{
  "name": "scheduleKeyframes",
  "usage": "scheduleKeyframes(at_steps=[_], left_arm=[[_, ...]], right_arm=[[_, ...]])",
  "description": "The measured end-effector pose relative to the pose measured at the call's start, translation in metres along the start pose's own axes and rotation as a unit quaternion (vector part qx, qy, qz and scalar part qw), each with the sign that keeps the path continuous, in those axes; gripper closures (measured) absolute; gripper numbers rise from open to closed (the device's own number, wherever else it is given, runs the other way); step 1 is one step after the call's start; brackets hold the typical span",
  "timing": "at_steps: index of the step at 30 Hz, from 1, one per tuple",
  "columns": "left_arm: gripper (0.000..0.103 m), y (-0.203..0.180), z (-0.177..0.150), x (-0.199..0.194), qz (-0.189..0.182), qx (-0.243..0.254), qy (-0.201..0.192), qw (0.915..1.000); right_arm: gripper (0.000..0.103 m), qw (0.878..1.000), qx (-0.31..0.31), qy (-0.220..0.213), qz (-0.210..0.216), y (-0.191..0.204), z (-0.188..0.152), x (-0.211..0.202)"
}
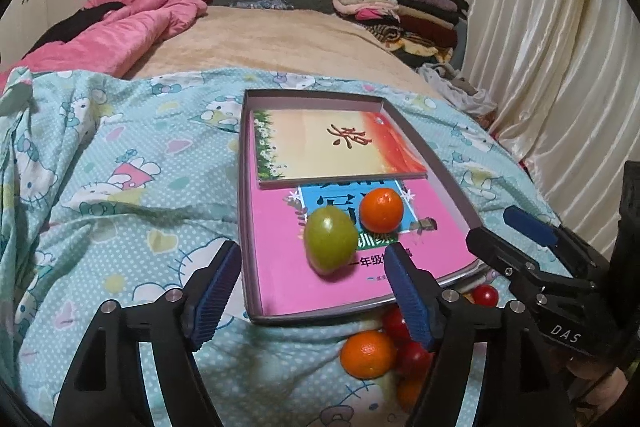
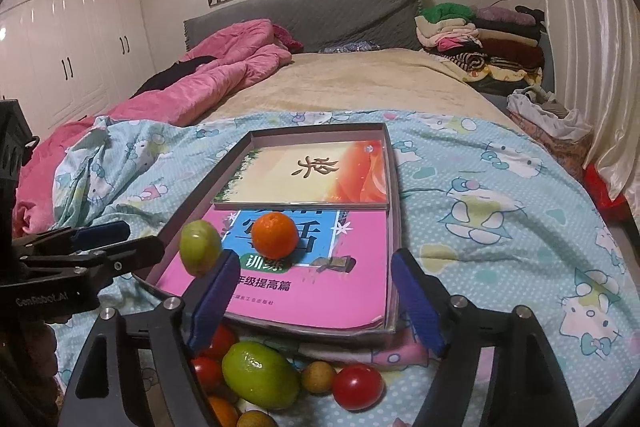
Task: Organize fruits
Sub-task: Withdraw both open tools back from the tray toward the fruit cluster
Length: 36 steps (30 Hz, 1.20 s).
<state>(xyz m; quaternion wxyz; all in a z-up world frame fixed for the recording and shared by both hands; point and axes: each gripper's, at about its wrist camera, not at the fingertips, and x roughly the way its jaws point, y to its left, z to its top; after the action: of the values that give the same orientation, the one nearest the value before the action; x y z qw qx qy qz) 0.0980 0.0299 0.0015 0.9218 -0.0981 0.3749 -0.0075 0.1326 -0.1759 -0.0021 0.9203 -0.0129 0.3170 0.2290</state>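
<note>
Loose fruits (image 2: 260, 375) near the box (image 2: 394, 227) look smooth, probably roll-prone; take each round its middle, both grippers (image 1: 308, 291) (image 2: 316, 303) gaping empty.

Green fruit (image 1: 330, 245) touching orange (image 1: 381, 209) in box (image 1: 246, 211), others heaped outside

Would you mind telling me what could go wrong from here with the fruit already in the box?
The green fruit and orange rest loose on a glossy pink book inside the shallow box, which sits on soft bedding; a nudge might roll them out. The box's near edge crowds the fruit pile, so reaching there might jolt it.
</note>
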Motion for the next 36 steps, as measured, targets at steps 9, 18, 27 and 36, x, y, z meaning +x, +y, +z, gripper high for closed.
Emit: scheduleKeyframes(at_steps=[9,18,27,36], left_arm=[[0.027,0.001,-0.004,-0.009,0.0,-0.008,-0.003,1.0],[0.027,-0.002,-0.008,-0.022,-0.008,-0.012,-0.014,0.9998],[0.027,-0.013,-0.013,-0.027,-0.018,0.002,-0.008,0.9998],[0.026,-0.016,-0.017,-0.032,-0.033,-0.004,0.006,0.9994]], right_arm=[[0.016,1.0,0.001,-0.019,-0.01,0.0,0.003,-0.014],[0.011,0.999,0.021,-0.047,-0.015,-0.003,0.004,-0.039],[0.01,0.997,0.051,-0.064,-0.015,-0.009,0.006,-0.056],[0.003,0.995,0.075,-0.066,-0.009,-0.012,0.007,-0.066]])
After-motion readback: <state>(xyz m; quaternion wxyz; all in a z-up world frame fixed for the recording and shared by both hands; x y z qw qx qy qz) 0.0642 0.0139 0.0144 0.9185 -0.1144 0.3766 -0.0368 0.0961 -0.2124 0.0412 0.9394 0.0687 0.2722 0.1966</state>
